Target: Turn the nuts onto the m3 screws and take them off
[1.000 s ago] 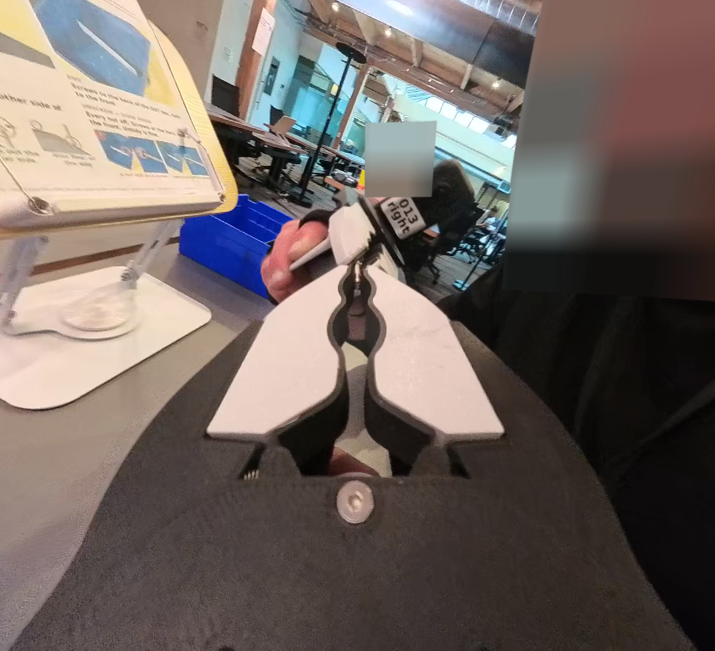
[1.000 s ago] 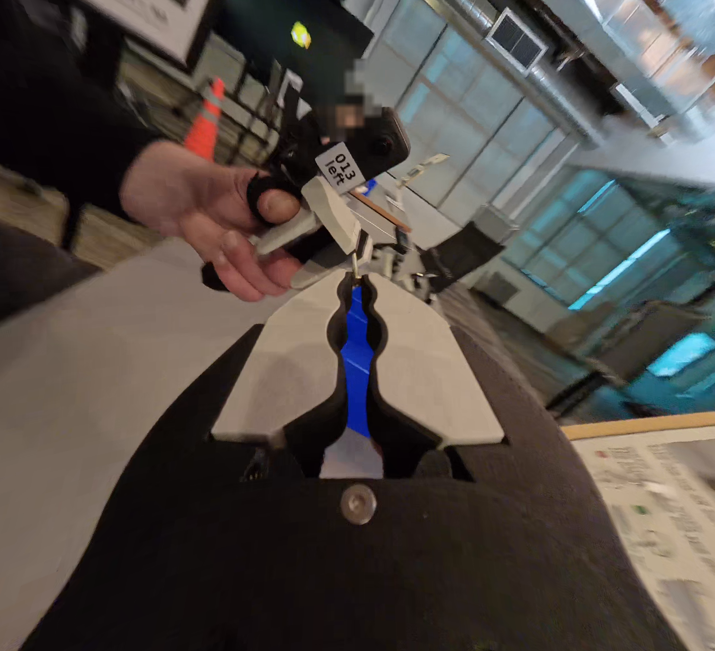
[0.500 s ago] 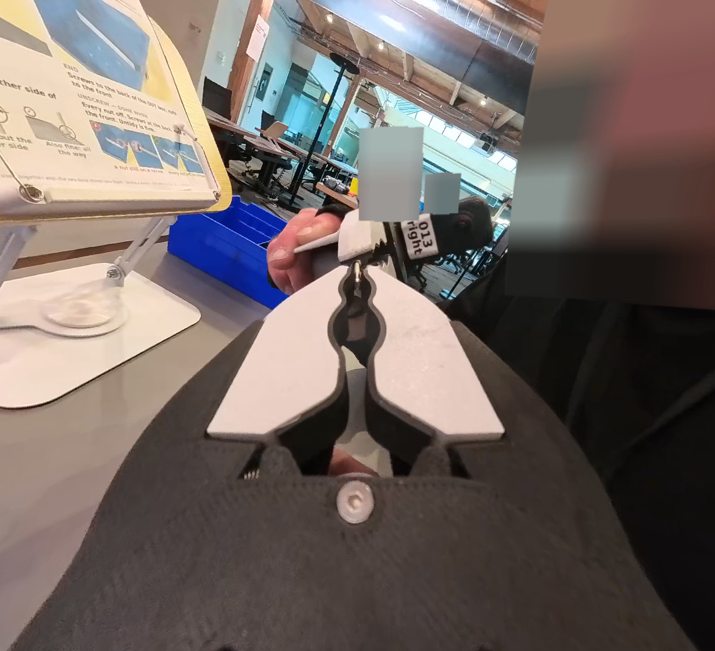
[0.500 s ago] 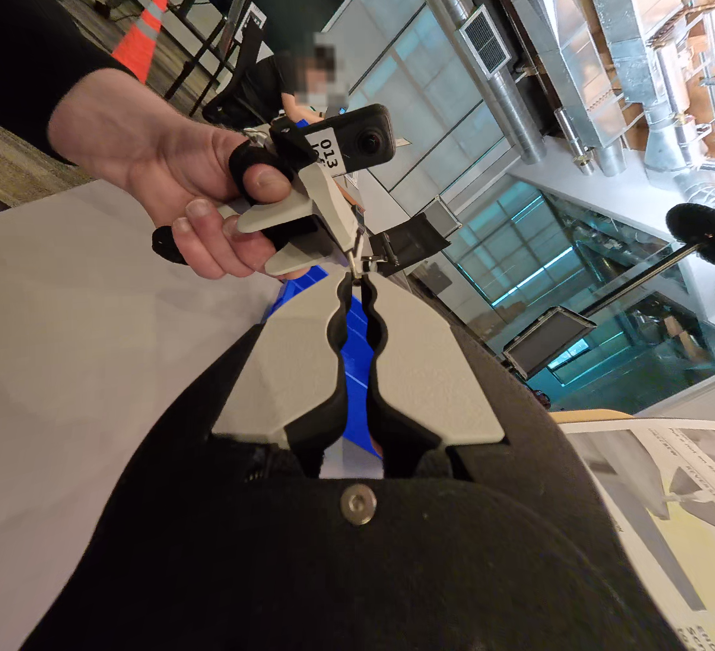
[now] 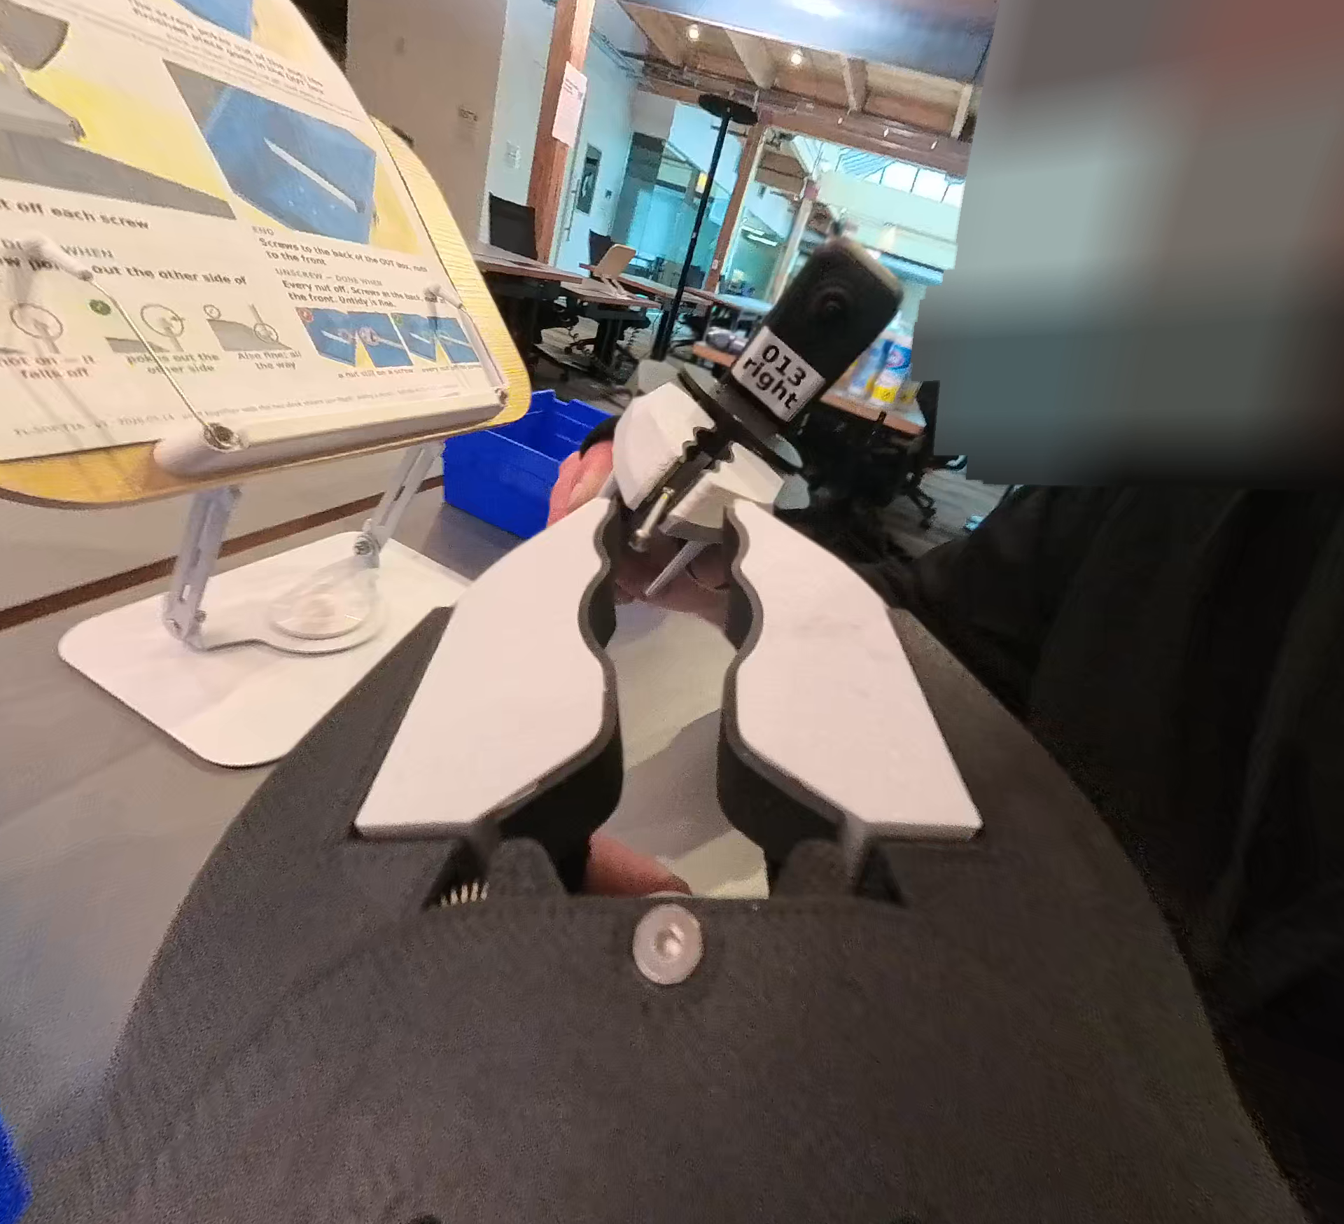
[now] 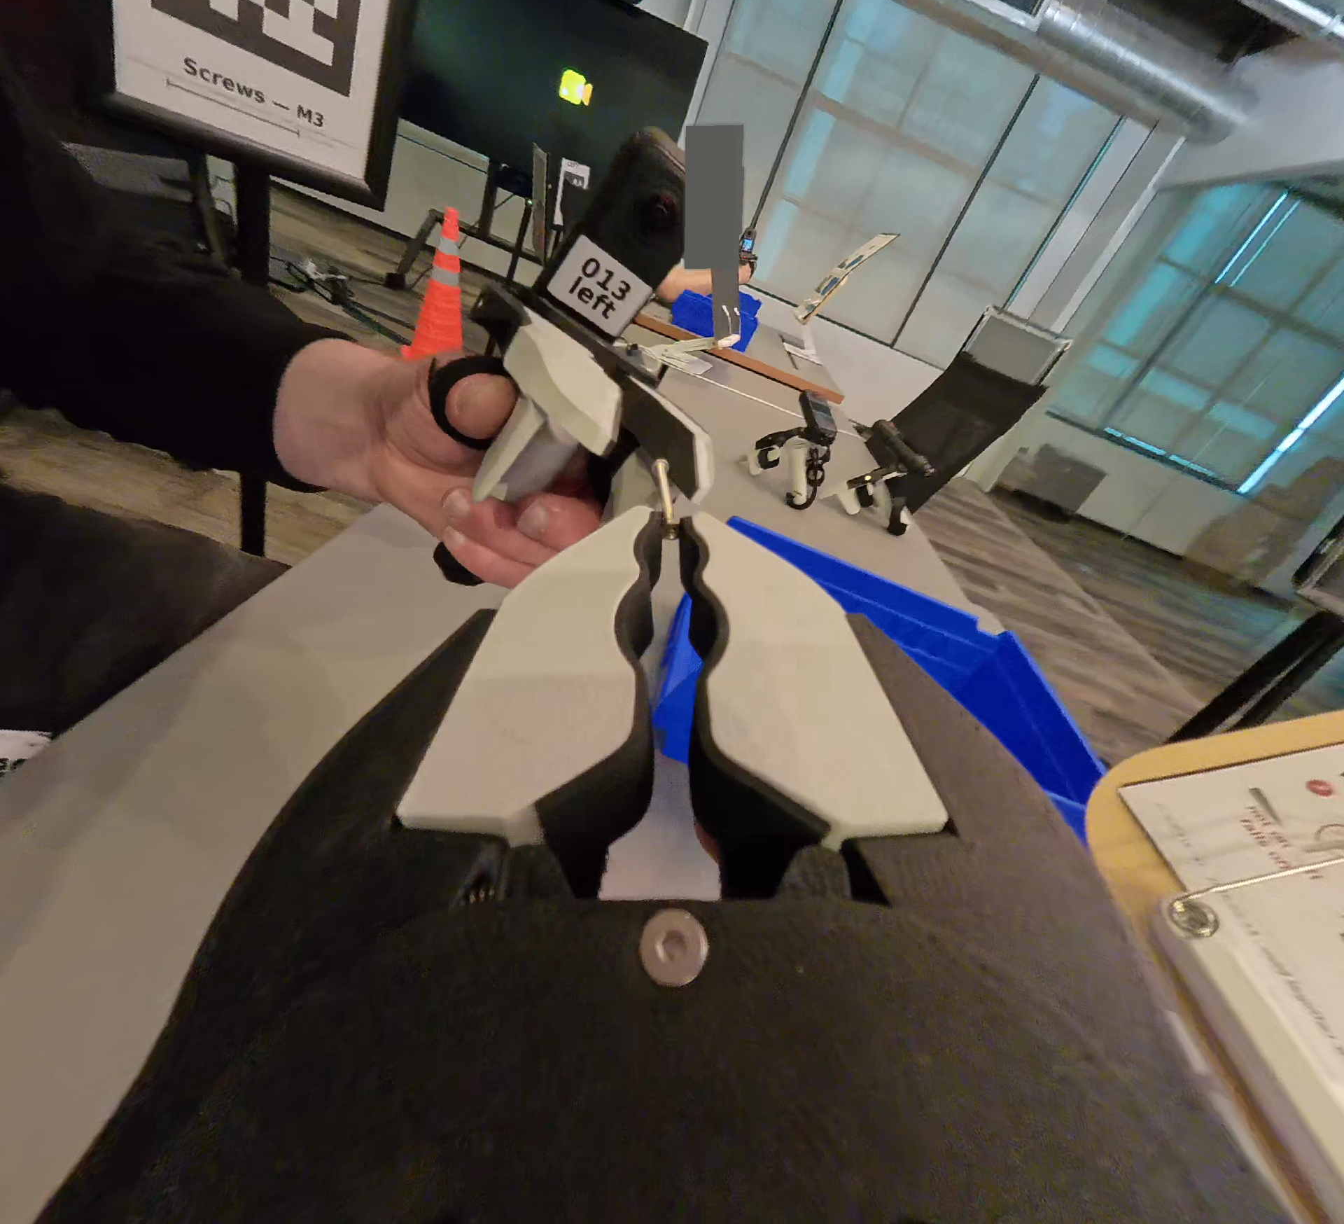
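Note:
A small metal screw sticks out of my right gripper, which is shut on it just beyond my left fingertips. My left gripper is open, its white fingers spread to either side of the screw's near end without gripping it. In the right wrist view my right gripper pinches one end of the screw, which rises toward the left gripper, held by a hand. I cannot tell whether a nut sits on the screw. Both grippers are held above the grey table.
A blue bin lies on the table under the grippers and also shows in the left wrist view. An instruction sheet on a white stand is at the left. An orange cone and a marker sign stand behind.
My left gripper, shut on the screw's end before, has opened and let it go. My right gripper still holds the screw. Both views have tilted.

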{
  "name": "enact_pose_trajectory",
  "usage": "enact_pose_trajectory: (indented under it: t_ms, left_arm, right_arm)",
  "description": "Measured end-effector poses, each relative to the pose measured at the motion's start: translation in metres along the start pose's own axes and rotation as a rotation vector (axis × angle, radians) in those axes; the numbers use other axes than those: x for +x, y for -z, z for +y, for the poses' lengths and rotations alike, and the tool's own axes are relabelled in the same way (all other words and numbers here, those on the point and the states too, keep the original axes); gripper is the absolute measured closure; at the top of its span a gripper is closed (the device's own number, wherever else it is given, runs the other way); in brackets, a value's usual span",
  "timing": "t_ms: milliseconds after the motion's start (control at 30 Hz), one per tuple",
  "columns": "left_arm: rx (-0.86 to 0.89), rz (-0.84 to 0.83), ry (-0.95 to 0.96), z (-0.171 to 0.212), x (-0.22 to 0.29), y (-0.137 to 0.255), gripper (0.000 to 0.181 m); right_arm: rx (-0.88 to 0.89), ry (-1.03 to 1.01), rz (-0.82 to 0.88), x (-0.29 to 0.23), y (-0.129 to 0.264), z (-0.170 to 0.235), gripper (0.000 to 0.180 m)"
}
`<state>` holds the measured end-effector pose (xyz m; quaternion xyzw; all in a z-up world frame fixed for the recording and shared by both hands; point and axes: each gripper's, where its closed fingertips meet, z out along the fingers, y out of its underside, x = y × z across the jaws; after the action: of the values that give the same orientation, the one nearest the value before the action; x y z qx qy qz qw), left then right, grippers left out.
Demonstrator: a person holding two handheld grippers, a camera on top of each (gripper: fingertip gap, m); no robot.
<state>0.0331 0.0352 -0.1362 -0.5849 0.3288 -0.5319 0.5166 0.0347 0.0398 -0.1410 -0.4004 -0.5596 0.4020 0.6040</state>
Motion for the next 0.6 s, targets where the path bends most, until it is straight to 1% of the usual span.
enact_pose_trajectory:
  t_ms: [133, 267, 500, 600]
  left_arm:
    - [-0.058, -0.088, -0.16, 0.007, -0.004, -0.002, 0.154]
    - [-0.104, -0.168, -0.301, 0.01, -0.008, -0.003, 0.159]
    - [-0.151, -0.207, -0.393, 0.014, -0.01, -0.002, 0.158]
    - [-0.168, -0.218, -0.424, 0.017, -0.011, -0.003, 0.159]
  right_arm:
    - [0.024, -0.147, -0.051, 0.001, -0.001, 0.003, 0.175]
    - [0.038, -0.25, -0.125, -0.005, -0.003, 0.006, 0.175]
    - [0.096, -0.394, -0.19, -0.004, 0.0, 0.002, 0.175]
    - [0.101, -0.415, -0.202, -0.004, 0.0, 0.002, 0.175]
